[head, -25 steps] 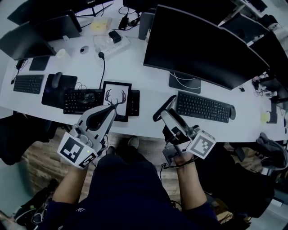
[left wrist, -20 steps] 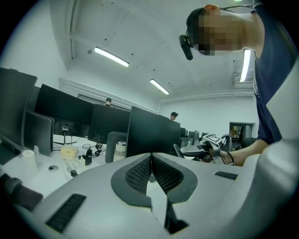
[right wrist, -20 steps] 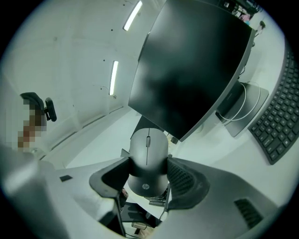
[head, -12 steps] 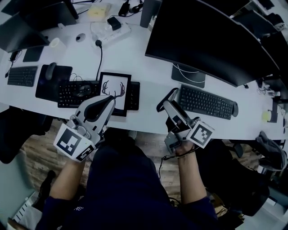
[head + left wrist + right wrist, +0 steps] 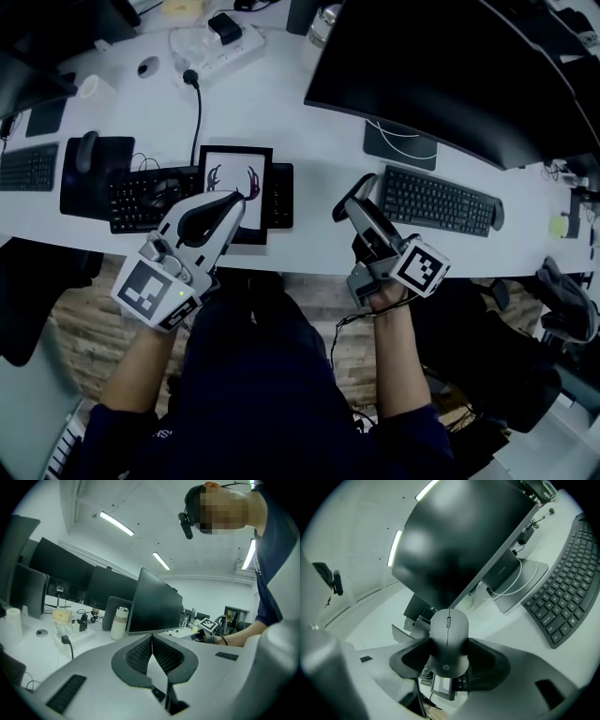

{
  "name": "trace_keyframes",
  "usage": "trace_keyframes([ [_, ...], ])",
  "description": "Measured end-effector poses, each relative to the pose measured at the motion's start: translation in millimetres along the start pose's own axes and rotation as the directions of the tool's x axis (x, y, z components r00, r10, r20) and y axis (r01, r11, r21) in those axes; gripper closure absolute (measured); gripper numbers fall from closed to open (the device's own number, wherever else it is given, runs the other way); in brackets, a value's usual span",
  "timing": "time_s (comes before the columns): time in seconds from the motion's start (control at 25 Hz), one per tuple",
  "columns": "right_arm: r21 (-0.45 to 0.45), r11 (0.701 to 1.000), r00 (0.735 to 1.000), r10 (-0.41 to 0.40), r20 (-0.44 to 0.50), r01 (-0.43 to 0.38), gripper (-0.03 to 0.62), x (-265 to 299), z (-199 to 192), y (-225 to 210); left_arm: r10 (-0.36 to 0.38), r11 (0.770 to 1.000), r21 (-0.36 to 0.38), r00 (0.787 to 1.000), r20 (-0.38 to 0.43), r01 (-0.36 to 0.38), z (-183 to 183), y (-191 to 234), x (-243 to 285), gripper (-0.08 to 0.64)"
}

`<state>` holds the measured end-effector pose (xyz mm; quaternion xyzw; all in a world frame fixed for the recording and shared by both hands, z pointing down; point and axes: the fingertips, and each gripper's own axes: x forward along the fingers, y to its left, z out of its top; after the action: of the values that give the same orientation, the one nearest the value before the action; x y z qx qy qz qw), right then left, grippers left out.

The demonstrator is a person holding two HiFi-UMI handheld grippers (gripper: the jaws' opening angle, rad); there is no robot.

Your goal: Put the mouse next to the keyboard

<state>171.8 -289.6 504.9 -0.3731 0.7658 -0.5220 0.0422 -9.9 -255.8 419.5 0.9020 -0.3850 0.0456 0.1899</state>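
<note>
Holding the mouse [image 5: 449, 637] tight in our right gripper [image 5: 352, 206], near the keyboard [image 5: 437, 201] | our left gripper [image 5: 152, 640]: jaws pressed together, empty

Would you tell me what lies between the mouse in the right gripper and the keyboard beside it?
Only bare white desk; the right gripper view shows nothing between the mouse and the keyboard, and the head view agrees.

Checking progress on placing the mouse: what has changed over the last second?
The right gripper, carrying the mouse, eased forward over the desk edge, beside the left end of the keyboard. Its fingers stayed clamped on the mouse. The left gripper stayed shut and empty above the framed picture.
</note>
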Motion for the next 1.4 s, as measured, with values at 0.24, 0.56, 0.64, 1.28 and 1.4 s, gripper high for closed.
trace_keyframes([
  [0.24,-0.005,0.998,0.998,-0.06,-0.016,0.06,0.333,19.7,-4.8,-22.1,-0.028,1.0,-0.011,0.999,-0.022,0.028,-7.7,22.7,11.5,0.528],
  [0.56,-0.022,0.984,0.982,-0.18,-0.063,0.179,0.333,35.8,-17.4,-54.8,-0.052,0.998,-0.024,0.998,-0.045,0.051,-19.7,47.2,19.7,0.527],
  [0.64,-0.028,0.97,0.966,-0.243,-0.084,0.241,0.333,34.7,-23.1,-66.1,-0.055,0.998,-0.031,0.997,-0.045,0.054,-22.0,52.1,20.1,0.528],
  [1.28,-0.249,0.878,0.87,-0.457,-0.184,0.408,0.333,51.5,-40.5,-87.6,-0.064,0.996,-0.061,0.997,-0.046,0.062,-30.9,80.2,8.0,0.527],
  [1.4,-0.268,0.865,0.855,-0.48,-0.195,0.425,0.333,52.9,-43.2,-92.0,-0.064,0.996,-0.062,0.997,-0.046,0.061,-31.4,84.0,5.9,0.528],
])
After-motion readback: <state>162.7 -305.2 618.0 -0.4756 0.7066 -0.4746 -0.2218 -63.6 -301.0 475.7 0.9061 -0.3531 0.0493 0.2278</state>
